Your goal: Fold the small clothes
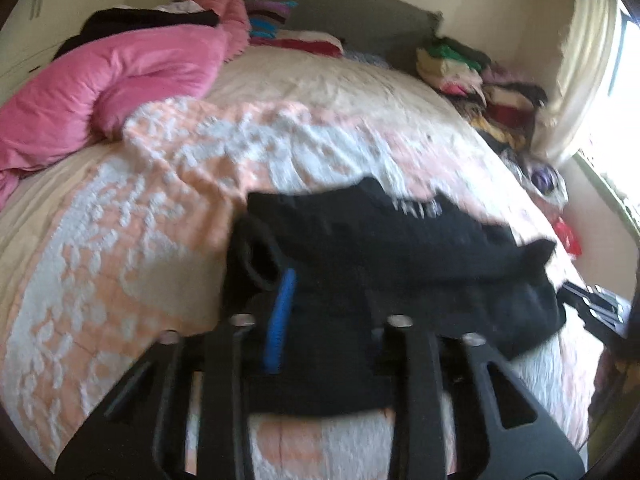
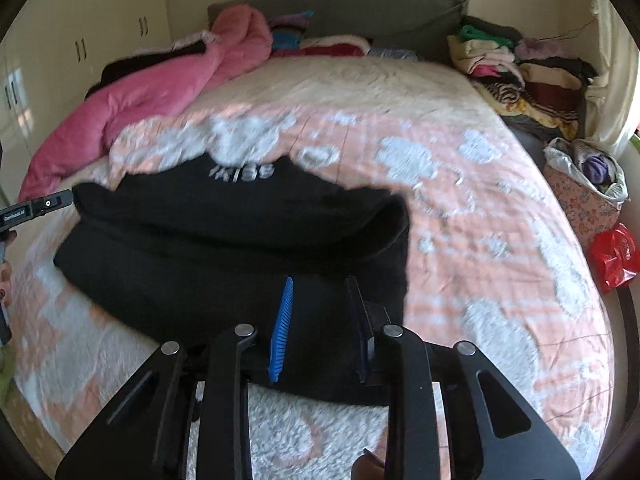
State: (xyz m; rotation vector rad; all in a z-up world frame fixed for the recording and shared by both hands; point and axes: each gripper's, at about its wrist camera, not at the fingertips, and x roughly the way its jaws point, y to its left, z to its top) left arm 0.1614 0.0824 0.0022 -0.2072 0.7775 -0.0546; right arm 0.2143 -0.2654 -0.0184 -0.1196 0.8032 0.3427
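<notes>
A black garment (image 2: 240, 248) with white lettering lies on the peach and white bedspread (image 2: 480, 216), partly doubled over. It also shows in the left wrist view (image 1: 400, 248). My right gripper (image 2: 320, 304) is over its near right edge with the jaws apart; black cloth lies under and between the fingers. My left gripper (image 1: 324, 304) is at the garment's near left part; one blue pad (image 1: 282, 320) shows, the other finger is hidden by black cloth. The left gripper's tip shows at the left edge of the right wrist view (image 2: 36, 206). Both frames are blurred.
A pink duvet (image 2: 152, 92) lies at the bed's far left. Piles of folded clothes (image 2: 520, 68) sit at the far right by the headboard (image 2: 340, 12). A bag of clothes (image 2: 588, 176) and a red bag (image 2: 614, 256) sit at the right edge. Cupboards (image 2: 80, 40) stand left.
</notes>
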